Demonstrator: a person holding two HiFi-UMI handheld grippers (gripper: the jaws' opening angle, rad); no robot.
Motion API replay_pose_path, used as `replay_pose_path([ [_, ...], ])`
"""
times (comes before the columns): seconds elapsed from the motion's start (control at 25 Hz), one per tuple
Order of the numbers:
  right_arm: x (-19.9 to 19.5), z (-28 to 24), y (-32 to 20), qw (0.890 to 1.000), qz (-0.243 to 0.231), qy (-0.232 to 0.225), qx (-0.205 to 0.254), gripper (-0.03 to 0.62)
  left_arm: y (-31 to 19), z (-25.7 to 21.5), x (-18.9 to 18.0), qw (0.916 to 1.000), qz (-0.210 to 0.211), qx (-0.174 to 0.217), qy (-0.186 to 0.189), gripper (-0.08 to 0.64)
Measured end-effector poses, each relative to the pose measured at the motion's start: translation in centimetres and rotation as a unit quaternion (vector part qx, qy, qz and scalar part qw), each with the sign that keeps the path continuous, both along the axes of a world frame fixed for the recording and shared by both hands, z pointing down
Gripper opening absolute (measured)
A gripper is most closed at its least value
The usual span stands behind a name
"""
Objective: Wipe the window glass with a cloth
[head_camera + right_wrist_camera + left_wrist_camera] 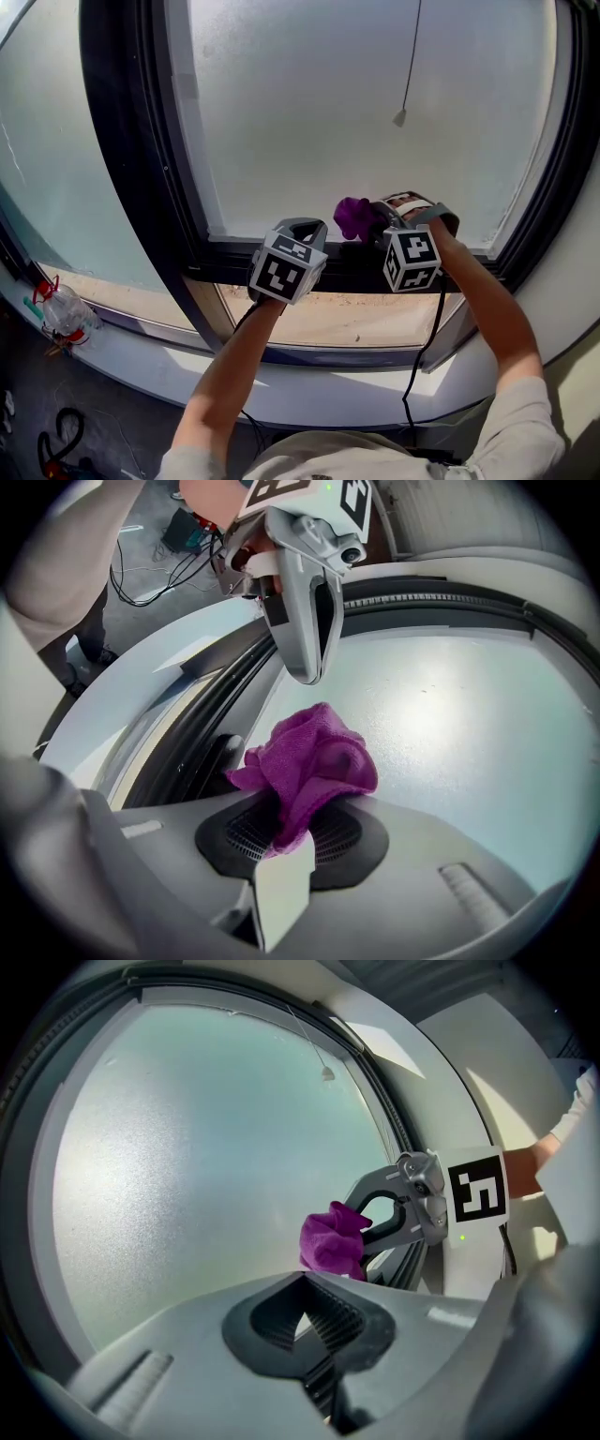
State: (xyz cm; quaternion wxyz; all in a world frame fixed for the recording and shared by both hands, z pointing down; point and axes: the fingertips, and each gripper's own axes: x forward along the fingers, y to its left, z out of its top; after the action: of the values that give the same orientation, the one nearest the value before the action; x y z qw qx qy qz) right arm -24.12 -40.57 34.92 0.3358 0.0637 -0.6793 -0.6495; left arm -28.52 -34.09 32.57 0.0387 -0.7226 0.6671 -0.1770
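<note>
Right tongs [291, 836] are clamping the bunched purple cloth [314, 766] by a thin fold, with the left tongs [309, 1321] closed and empty just beside. Drag on the frosted window glass [450, 714] could be tugging it free.

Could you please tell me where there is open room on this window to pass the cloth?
The glass is bare from the dark frame on the left across to the hanging cord, and again right of the cord. It is crowded along the bottom edge, where the left gripper and the right gripper, shut on the purple cloth, sit together.
</note>
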Motion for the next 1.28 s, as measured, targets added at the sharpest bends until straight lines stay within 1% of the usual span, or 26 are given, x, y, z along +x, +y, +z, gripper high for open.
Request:
replay_pose_path([
  [0.2, 2.0, -2.1, -1.3, 0.999, 0.012, -0.039, 0.014, 0.107, -1.2, -1.0, 1.8, 0.9998, 0.015, 0.007, -0.012, 0.008],
  [0.36, 2.4, -4.8, -1.6, 0.997, 0.007, -0.071, 0.029, 0.109, -1.9, -2.6, 2.8, 0.9992, 0.019, 0.019, -0.029, 0.008],
  [0.56, 3.0, -7.5, -1.6, 0.996, -0.002, -0.085, 0.039, 0.110, -2.3, -5.7, 3.7, 0.9976, 0.015, 0.038, -0.056, 0.008],
  [0.68, 2.9, -9.6, -1.4, 0.995, -0.012, -0.089, 0.048, 0.112, -2.1, -7.9, 3.7, 0.9963, 0.005, 0.054, -0.066, 0.008],
  [0.8, 2.8, -12.2, -1.2, 0.993, -0.021, -0.103, 0.056, 0.112, -2.1, -9.5, 3.7, 0.9952, -0.006, 0.064, -0.074, 0.008],
  [1.08, 2.9, -18.6, -0.9, 0.985, -0.036, -0.162, 0.039, 0.110, -2.2, -13.4, 4.0, 0.9907, -0.042, 0.098, -0.084, 0.008],
  [1.28, 3.1, -21.6, -0.6, 0.980, -0.045, -0.192, 0.019, 0.110, -1.7, -16.3, 4.7, 0.9858, -0.055, 0.136, -0.081, 0.002],
])
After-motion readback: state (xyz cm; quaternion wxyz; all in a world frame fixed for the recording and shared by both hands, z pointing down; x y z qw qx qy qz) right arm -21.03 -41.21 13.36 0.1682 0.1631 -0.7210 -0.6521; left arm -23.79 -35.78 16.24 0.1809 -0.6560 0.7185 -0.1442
